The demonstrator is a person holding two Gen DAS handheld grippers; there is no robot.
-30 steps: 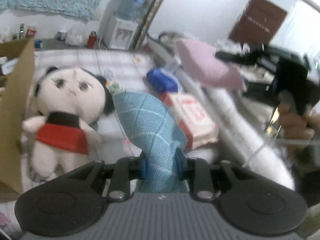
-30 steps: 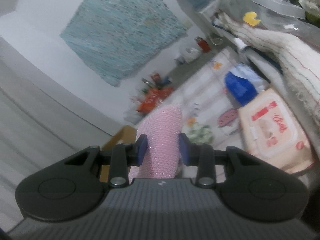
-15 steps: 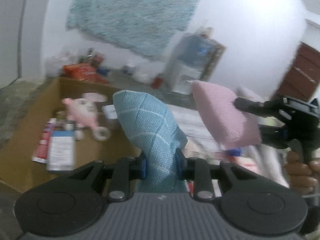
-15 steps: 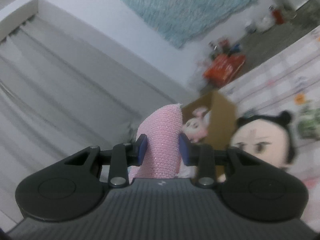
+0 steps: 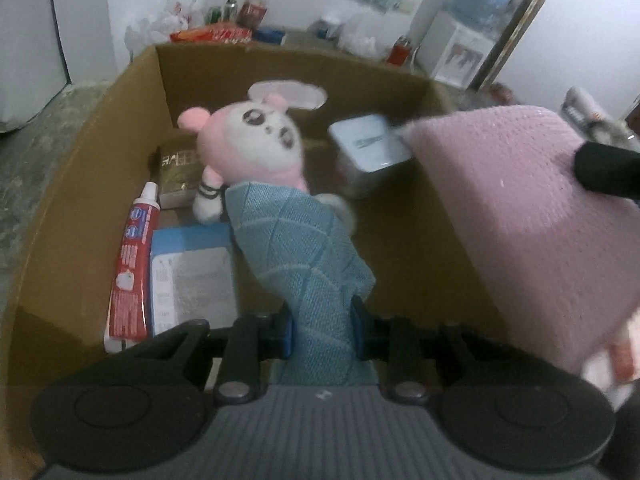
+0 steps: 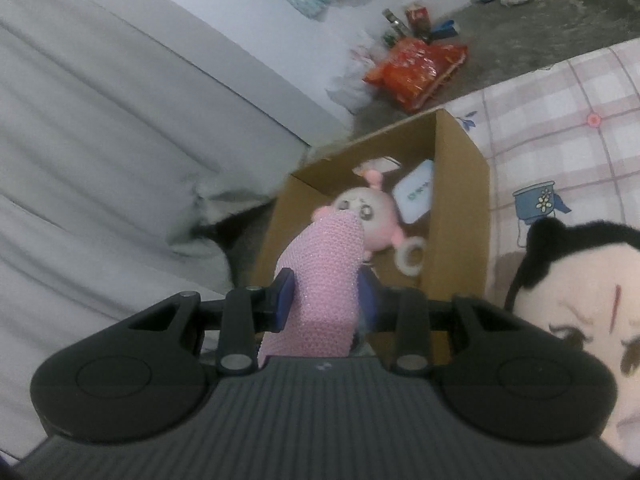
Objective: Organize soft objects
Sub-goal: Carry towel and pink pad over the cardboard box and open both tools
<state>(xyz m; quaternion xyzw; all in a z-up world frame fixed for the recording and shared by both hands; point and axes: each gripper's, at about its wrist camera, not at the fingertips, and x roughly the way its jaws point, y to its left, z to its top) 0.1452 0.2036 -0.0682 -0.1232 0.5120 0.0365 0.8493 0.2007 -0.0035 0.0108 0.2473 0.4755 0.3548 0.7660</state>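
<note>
Teal quilted fabric sits pinched in our left claw (image 5: 322, 334), the blue cushion (image 5: 298, 264) standing up between pads that squeeze its waist narrow. Our right claw (image 6: 326, 300) is clamped likewise on the pink cushion (image 6: 320, 272), whose knitted, faintly glittery cover bulges above the grip. We hold both over the open cardboard box (image 5: 92, 184) (presumably the drop spot), so they can be let go straight down. Inside lie a pink plush doll (image 5: 256, 144), a toothpaste tube (image 5: 132, 264) and a flat blue packet (image 5: 192, 276). Beyond the box wall, a larger black-haired doll (image 6: 576, 312) lies on the checked bedsheet (image 6: 560, 120).
</note>
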